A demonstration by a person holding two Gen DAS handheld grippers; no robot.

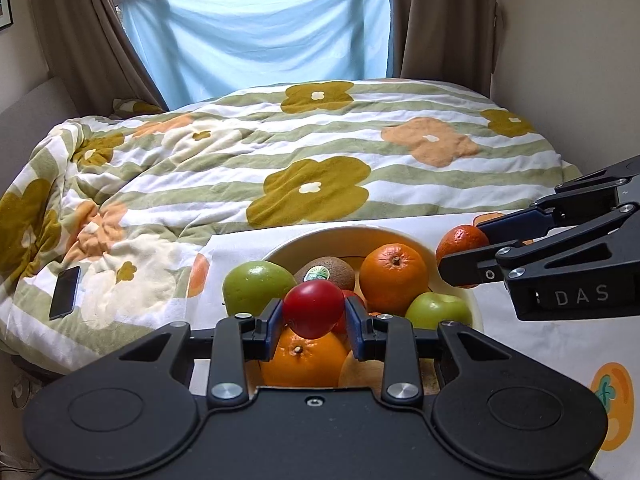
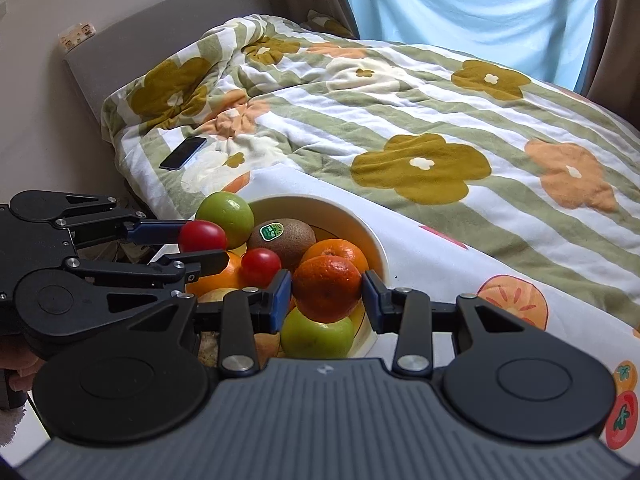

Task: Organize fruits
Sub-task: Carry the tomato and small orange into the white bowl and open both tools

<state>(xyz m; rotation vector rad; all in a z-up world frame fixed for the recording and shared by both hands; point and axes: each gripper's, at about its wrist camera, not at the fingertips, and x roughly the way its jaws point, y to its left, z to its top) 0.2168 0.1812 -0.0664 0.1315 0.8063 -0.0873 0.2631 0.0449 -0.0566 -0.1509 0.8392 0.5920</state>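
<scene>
- Left wrist view: left gripper [image 1: 314,316] is clamped on a red tomato [image 1: 314,309], held above the oranges at the near side of the cream bowl [image 1: 304,242]
- Right gripper [image 2: 327,298] is clamped on a dark mandarin [image 2: 327,289], held over a green apple [image 2: 316,336] at the bowl's rim
- Keep both grips firm; lower each fruit into a free hollow before release, otherwise it will probably roll onto the white cloth [image 2: 420,256]
</scene>
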